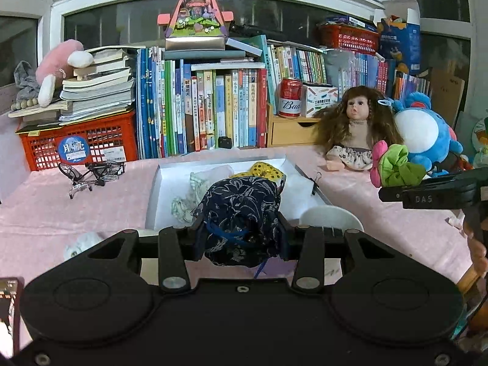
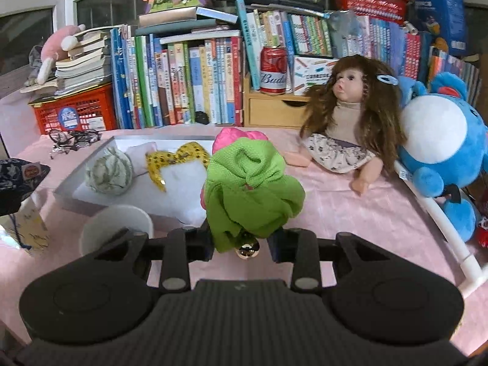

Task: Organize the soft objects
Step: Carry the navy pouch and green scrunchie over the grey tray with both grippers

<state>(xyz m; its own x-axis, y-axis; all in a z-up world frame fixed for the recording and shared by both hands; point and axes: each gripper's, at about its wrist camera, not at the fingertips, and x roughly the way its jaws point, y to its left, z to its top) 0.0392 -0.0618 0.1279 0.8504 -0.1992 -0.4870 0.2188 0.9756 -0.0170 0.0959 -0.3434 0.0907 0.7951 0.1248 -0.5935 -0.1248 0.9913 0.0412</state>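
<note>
Left wrist view: your left gripper (image 1: 241,238) fingers clamp the dark blue floral pouch (image 1: 241,210) above the white tray (image 1: 154,192). Your right gripper (image 2: 241,241) fingers pinch the green scrunchie (image 2: 250,186), lifted off the pink tabletop (image 2: 350,222).

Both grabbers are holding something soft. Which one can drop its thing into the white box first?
Probably the left. Its gripper holds the dark blue flowered pouch right in front of the white box. The right gripper holds the green and pink scrunchie beside the box's right end.
</note>
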